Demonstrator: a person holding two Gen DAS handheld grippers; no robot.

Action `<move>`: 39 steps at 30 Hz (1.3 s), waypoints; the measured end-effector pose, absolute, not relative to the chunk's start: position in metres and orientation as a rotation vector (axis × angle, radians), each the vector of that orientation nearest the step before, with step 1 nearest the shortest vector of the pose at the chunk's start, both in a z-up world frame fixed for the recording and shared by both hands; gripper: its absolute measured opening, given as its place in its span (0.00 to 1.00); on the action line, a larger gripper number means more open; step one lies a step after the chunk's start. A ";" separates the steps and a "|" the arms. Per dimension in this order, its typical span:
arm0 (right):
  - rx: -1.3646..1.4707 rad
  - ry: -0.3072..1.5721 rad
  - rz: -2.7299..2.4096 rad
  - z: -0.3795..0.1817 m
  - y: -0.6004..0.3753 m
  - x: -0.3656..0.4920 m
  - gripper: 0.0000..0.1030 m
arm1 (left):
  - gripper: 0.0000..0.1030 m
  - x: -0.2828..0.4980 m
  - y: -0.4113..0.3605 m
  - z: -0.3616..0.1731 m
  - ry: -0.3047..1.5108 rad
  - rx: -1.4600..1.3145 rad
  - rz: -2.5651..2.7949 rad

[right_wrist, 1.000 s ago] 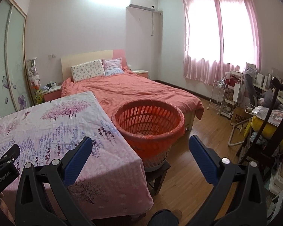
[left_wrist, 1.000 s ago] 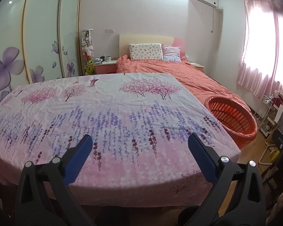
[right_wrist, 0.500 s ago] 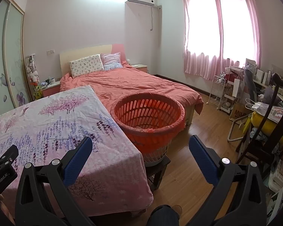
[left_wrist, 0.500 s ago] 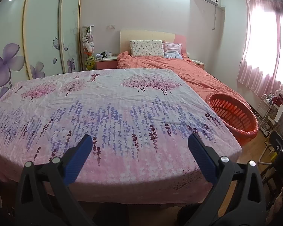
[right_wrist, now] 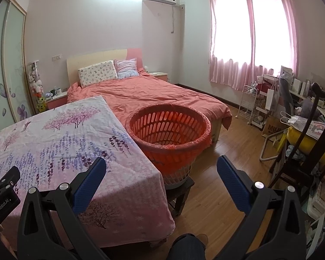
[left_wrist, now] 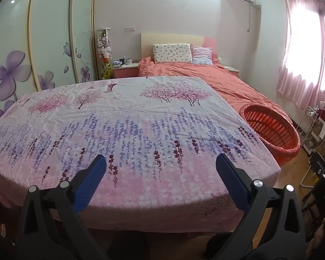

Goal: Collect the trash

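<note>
Basket (right_wrist: 169,130) nearer than 0.5 s ago, floral table cover (left_wrist: 123,125) alongside, left gripper (left_wrist: 161,169) and right gripper (right_wrist: 161,169) both apart, empty

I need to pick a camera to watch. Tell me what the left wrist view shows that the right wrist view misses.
Left wrist view only: the whole flower-printed pink cloth, edge to edge. Right wrist view only: the dark stool under the round orange slatted basket, the wooden floor, and the cluttered desk. Both: basket, cloth, salmon-covered bed, open left gripper, open right gripper.
</note>
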State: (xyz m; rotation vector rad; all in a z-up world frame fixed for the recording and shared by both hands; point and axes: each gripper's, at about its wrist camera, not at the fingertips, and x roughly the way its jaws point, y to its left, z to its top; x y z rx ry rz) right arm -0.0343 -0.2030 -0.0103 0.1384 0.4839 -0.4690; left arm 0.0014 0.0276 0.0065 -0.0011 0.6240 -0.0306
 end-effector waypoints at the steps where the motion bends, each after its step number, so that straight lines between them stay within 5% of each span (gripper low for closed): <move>1: 0.138 0.483 -0.469 -0.010 -0.203 -0.035 0.98 | 0.96 0.001 0.027 0.007 0.625 -0.003 -0.031; 39: 0.148 0.428 -0.481 0.002 -0.204 -0.046 0.98 | 0.96 -0.025 0.009 0.030 0.542 0.026 -0.085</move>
